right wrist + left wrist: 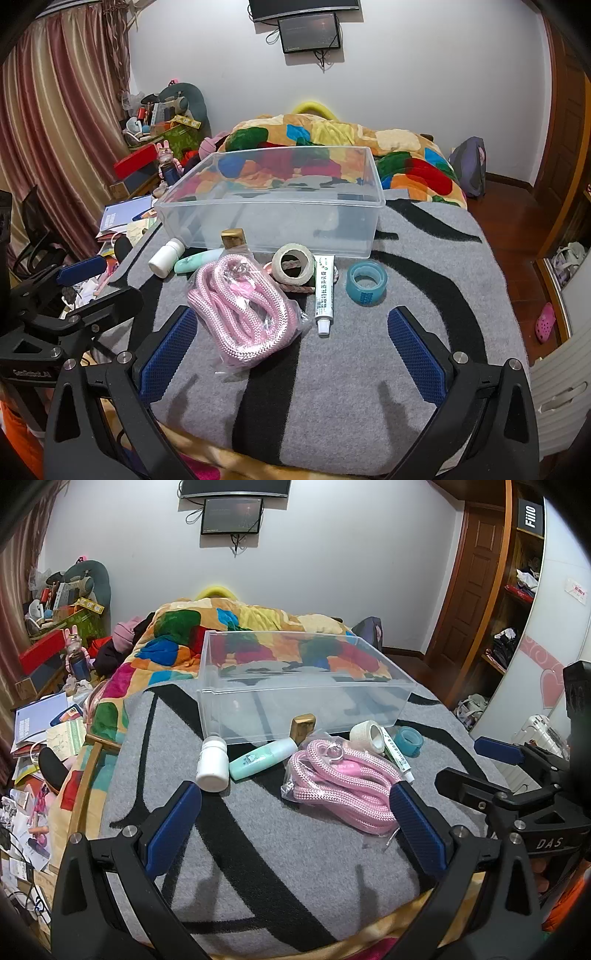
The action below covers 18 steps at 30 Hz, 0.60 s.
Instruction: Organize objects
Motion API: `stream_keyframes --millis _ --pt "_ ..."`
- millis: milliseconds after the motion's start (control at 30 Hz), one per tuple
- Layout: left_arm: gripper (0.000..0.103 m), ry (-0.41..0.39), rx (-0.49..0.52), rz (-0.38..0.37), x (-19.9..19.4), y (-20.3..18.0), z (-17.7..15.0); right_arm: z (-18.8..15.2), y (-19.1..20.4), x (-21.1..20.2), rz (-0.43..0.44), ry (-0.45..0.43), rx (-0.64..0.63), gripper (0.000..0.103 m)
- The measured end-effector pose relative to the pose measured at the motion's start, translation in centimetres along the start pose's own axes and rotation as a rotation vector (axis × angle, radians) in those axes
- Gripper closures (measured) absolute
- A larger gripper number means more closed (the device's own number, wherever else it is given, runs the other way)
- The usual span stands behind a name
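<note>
Right wrist view takes the clear plastic bin (271, 199) as landmark, standing on a grey blanket with black stripes (424, 266) spread over the bed. Far left of the bin hang pink striped curtains (55, 122), then a cluttered pile of boxes and toys (159, 140). Just before the bin's front wall lie, left to right, a white bottle (166, 257), a mint tube (195, 261), a bagged pink rope (242, 310), a white tape roll (293, 266), a white ointment tube (324, 291) and a blue tape roll (366, 282). Behind the bin a patchwork quilt (332, 140) is heaped; above it a monitor (309, 31) hangs on the white wall. Right of the bin is wooden floor (517, 236). Both the left gripper (295, 823) and right gripper (297, 347) have fingers spread wide, released, holding nothing.
</note>
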<state>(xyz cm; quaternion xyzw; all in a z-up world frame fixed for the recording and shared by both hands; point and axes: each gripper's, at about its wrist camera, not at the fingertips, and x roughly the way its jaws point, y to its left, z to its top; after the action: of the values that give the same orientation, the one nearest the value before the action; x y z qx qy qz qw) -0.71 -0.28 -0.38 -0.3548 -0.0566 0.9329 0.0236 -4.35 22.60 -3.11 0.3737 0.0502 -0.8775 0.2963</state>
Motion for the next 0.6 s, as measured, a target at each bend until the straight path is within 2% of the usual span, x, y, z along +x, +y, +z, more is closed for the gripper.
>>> stream_keyframes --millis 600 --pt "0.0 0.005 -0.003 0.0 0.16 -0.07 -0.14 -0.05 -0.08 -0.05 0.006 0.0 0.005 0.0"
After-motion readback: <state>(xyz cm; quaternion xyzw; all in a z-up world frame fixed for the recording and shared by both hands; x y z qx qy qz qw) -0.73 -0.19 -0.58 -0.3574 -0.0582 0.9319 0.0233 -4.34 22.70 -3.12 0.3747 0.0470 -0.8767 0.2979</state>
